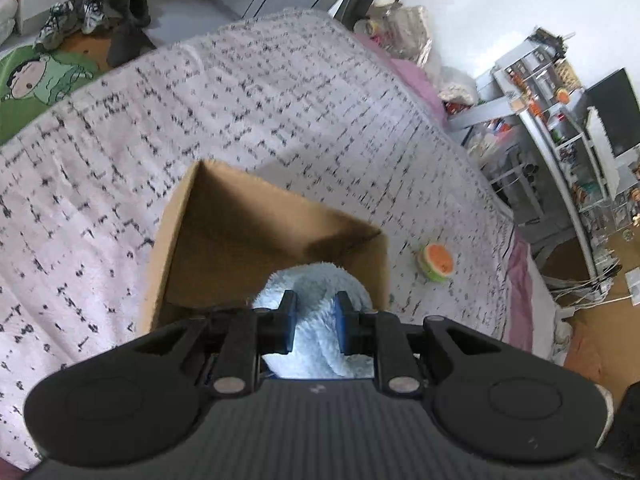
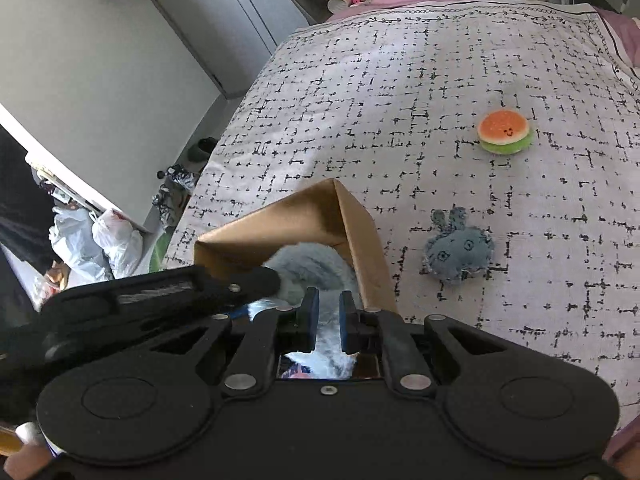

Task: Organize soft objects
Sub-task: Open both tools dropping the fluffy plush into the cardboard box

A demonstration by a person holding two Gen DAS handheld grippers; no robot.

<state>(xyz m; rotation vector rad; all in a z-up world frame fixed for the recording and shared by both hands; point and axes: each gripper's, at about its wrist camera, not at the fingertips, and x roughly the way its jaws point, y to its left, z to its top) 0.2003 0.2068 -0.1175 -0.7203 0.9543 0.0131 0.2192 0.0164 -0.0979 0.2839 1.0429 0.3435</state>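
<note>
Left gripper (image 1: 314, 322) and right gripper (image 2: 329, 322), low centre of frame: each narrowly parted, pinching pale blue fluffy plush (image 1: 316, 300) over open cardboard box (image 1: 224, 240). Burger plush (image 2: 505, 131) upper right, denim bunny (image 2: 458, 252) mid-right on grid-patterned blanket (image 2: 400, 100)

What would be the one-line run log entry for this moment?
left claw: shut on fluffy toy | right claw: shut on fluffy toy | toy: at box | on bed: burger, rabbit

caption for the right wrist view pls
Both grippers hold a fluffy plush over the box; burger and bunny wait.
</note>
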